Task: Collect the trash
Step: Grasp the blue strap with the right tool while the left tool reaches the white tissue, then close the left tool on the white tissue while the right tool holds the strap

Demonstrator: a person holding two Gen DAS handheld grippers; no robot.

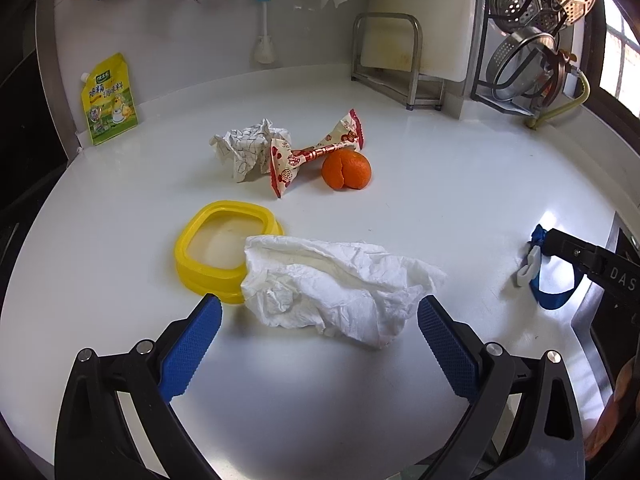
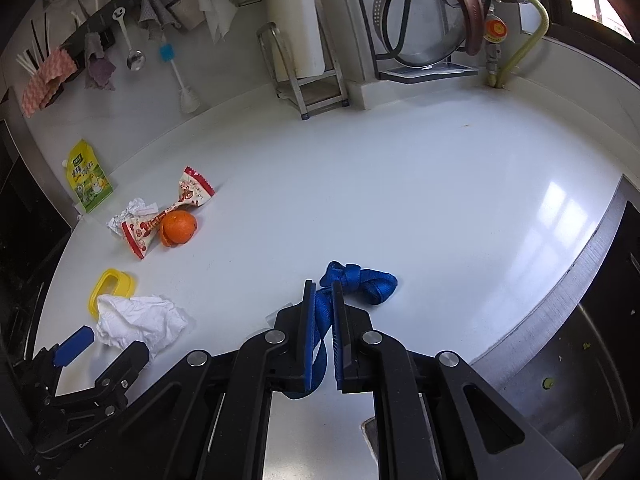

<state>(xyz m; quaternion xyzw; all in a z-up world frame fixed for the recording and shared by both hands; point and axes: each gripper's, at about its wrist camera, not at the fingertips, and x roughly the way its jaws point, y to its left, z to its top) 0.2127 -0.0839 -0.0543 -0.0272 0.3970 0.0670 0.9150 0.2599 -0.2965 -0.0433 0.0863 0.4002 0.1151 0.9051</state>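
Observation:
A crumpled white paper towel (image 1: 332, 284) lies on the white counter, just ahead of my left gripper (image 1: 320, 320), whose blue pads stand wide open on either side of it without touching. A yellow plastic lid (image 1: 208, 248) sits under the towel's left end. Farther back lie a crumpled patterned paper (image 1: 244, 146), a red-and-white wrapper (image 1: 312, 152) and an orange peel (image 1: 346, 170). My right gripper (image 2: 323, 300) is shut on a blue strap (image 2: 360, 280), whose knotted end lies on the counter ahead of the fingers. The right gripper and strap (image 1: 546, 280) also show at the right edge of the left wrist view.
A yellow seasoning pouch (image 1: 108, 100) leans on the back wall at left. A metal rack (image 1: 396, 64) and a pot-lid rack (image 1: 532, 40) stand at the back right. A steel sink (image 2: 560, 360) drops off at the counter's right edge. Utensils and cloths hang on the wall.

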